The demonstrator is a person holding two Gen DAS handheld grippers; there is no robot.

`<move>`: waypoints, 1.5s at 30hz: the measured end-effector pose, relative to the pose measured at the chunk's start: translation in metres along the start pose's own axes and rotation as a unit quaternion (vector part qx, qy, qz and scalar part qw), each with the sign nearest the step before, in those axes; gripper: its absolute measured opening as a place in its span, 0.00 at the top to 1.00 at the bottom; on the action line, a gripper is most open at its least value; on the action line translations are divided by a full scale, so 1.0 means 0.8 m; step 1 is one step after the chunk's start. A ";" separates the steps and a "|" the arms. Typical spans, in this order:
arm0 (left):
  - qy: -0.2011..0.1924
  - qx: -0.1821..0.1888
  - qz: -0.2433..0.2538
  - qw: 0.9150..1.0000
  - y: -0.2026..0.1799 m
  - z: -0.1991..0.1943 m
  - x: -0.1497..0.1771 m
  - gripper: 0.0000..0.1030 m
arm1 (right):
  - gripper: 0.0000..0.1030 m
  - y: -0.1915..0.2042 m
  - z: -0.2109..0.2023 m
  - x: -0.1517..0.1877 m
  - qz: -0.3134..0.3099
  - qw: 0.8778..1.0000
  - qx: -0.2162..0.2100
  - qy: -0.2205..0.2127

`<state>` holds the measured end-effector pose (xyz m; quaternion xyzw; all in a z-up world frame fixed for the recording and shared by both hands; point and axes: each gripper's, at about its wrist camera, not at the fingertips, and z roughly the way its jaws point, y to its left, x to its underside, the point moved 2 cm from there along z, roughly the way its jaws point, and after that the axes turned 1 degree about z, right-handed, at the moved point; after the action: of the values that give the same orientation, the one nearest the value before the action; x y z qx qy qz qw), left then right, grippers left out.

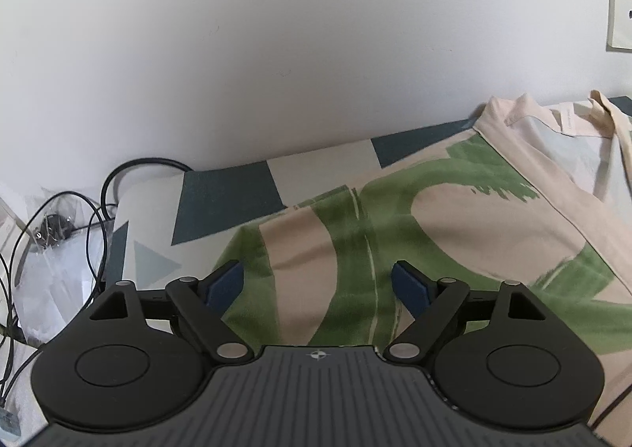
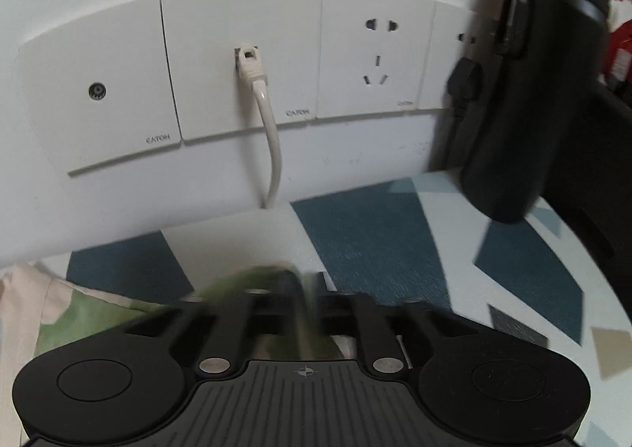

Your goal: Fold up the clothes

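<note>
Garment: cream cotton shirt with green brush-stroke print point(image 1: 395, 218) lies spread on the blue-and-white patterned counter point(image 1: 229, 194), toward 2 o'clock.
Left tool point(image 1: 316, 285): released, hovering over cloth.
Right tool point(image 2: 304, 301): clenched on a blurred green fold, likely carrying it across.

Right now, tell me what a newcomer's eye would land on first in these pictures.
The cream garment with bold green brushstrokes grabs attention first, spread over the blue-and-white patterned tabletop in front of the open left gripper. In the right wrist view, a row of white wall sockets with a pale cable plugged in stands out, and a tall black bottle stands at the right. The right gripper is blurred, with green cloth between its fingers.
</note>
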<state>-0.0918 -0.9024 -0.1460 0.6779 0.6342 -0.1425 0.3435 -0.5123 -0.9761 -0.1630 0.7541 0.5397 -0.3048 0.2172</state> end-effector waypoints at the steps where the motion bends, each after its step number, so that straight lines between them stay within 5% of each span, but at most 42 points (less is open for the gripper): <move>1: 0.003 0.003 0.003 1.000 0.001 -0.003 0.002 0.18 | 0.59 0.000 -0.009 0.001 0.006 1.000 -0.013 -0.004; 9: -0.005 -0.037 0.041 0.998 0.034 -0.006 0.023 0.18 | 0.49 0.038 -0.085 0.025 -0.041 0.990 -0.130 -0.029; 13: -0.034 -0.041 0.043 0.998 0.043 0.010 0.000 0.18 | 0.49 0.083 -0.077 0.025 -0.073 0.987 -0.142 -0.032; 18: -0.064 0.062 0.057 0.994 0.037 0.029 -0.029 0.17 | 0.49 0.105 -0.058 0.031 -0.076 0.988 -0.134 -0.011; 22: -0.069 0.080 0.125 0.986 0.013 0.049 -0.044 0.08 | 0.49 0.091 -0.052 0.033 -0.079 0.990 -0.116 -0.007; 24: -0.064 0.104 0.108 0.987 0.015 0.053 -0.051 0.35 | 0.48 0.080 -0.047 0.029 -0.064 0.991 -0.117 -0.001; 25: -0.058 0.116 0.096 0.987 0.018 0.054 -0.053 0.75 | 0.48 0.076 -0.044 0.029 -0.059 0.991 -0.116 0.002; 26: -0.058 0.100 0.102 0.988 0.016 0.052 -0.047 0.91 | 0.49 0.073 -0.042 0.030 -0.057 0.992 -0.117 0.002; 31: -0.058 0.022 0.129 0.990 0.010 0.041 -0.020 0.95 | 0.48 0.084 -0.042 0.042 -0.078 0.990 -0.117 -0.012; 35: -0.037 0.013 0.068 0.997 0.031 0.038 -0.012 0.95 | 0.48 0.098 -0.039 0.044 -0.112 0.989 -0.097 -0.023; 39: -0.038 -0.009 0.077 0.996 0.022 0.036 -0.008 0.96 | 0.57 0.059 -0.028 0.028 -0.049 0.997 -0.053 -0.012; 45: -0.025 -0.009 0.038 0.999 0.036 0.038 -0.012 0.95 | 0.52 0.059 -0.020 0.017 -0.074 0.997 -0.029 -0.011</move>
<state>-0.0579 -0.9282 -0.1538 0.6948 0.6003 -0.1409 0.3703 -0.4608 -0.9718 -0.1611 0.7022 0.6003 -0.3125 0.2212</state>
